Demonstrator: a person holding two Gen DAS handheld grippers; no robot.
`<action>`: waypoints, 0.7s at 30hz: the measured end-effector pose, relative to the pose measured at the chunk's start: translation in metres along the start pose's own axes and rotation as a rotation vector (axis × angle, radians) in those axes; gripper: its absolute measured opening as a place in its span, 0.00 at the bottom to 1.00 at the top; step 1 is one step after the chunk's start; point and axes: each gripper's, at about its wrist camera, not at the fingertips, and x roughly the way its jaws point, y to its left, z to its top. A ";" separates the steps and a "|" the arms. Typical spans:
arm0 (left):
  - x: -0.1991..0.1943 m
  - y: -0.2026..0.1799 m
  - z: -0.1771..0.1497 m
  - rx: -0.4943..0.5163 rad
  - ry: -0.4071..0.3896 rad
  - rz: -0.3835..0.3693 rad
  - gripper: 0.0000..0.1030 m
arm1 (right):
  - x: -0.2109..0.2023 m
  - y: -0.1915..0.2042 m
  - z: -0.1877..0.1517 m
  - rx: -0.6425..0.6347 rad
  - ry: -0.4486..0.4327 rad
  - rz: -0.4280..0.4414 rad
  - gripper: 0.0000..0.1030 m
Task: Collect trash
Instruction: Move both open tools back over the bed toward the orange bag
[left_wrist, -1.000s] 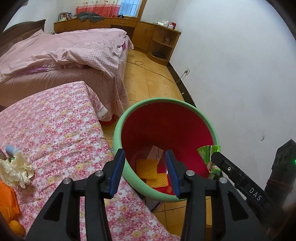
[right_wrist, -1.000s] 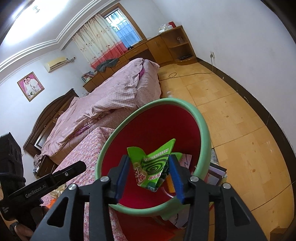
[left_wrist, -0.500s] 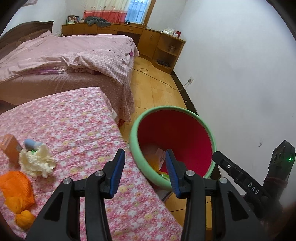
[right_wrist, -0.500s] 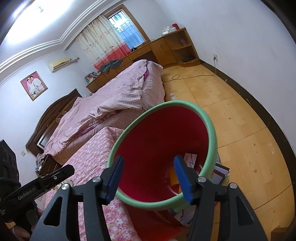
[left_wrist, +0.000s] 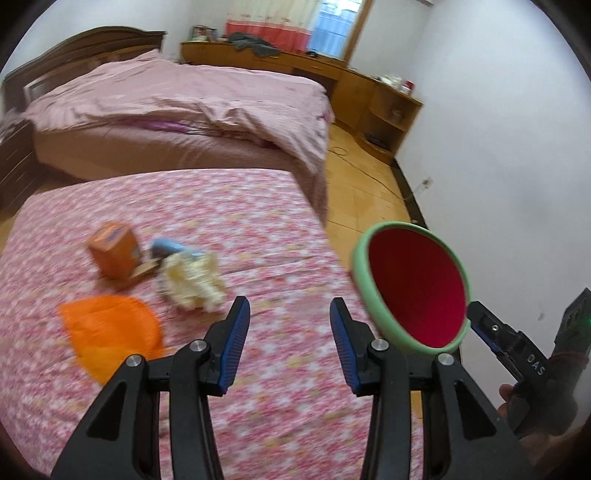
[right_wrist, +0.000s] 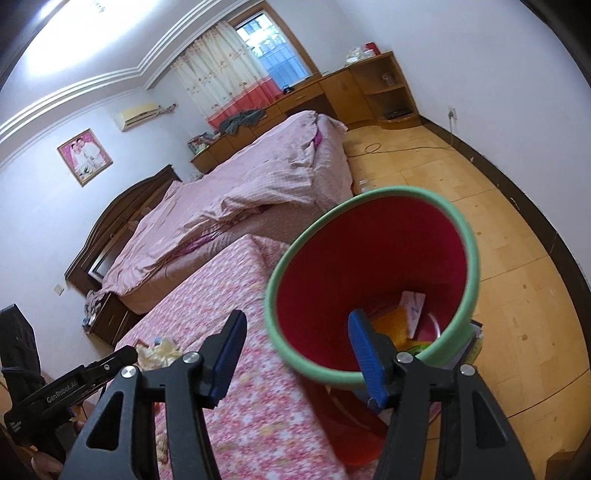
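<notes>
A red bin with a green rim (left_wrist: 360, 258) stands beside the floral-cloth table (left_wrist: 258, 206). On the cloth lie an orange box (left_wrist: 112, 254), a small blue item (left_wrist: 166, 248), a cream crumpled wad (left_wrist: 194, 282) and an orange wrapper (left_wrist: 110, 332). My left gripper (left_wrist: 290, 332) hangs open over the cloth, to the right of that trash, with nothing between its pads. My right gripper (right_wrist: 295, 347) is open and empty at the near rim of the bin (right_wrist: 471, 240). Inside the bin lie a white card (right_wrist: 413, 306), a yellow sponge (right_wrist: 391, 326) and a green wrapper (right_wrist: 419, 347).
A bed with a pink quilt (left_wrist: 192, 99) lies beyond the table. Wooden cabinets (left_wrist: 384, 99) line the far wall. A cable (right_wrist: 406, 149) runs across the wooden floor. Books or papers (right_wrist: 474, 332) lie on the floor by the bin, close to the white wall.
My right gripper opened and the green wrapper dropped from it into the bin. My left gripper swung away from the bin to the left, over the table, bringing the trash there into view.
</notes>
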 end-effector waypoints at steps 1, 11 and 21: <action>-0.003 0.009 -0.001 -0.016 -0.003 0.016 0.44 | 0.000 0.003 -0.001 -0.005 0.004 0.003 0.59; -0.026 0.090 -0.031 -0.156 -0.011 0.153 0.44 | 0.013 0.040 -0.030 -0.060 0.080 0.029 0.60; -0.050 0.150 -0.057 -0.233 -0.017 0.238 0.44 | 0.026 0.091 -0.068 -0.146 0.164 0.064 0.60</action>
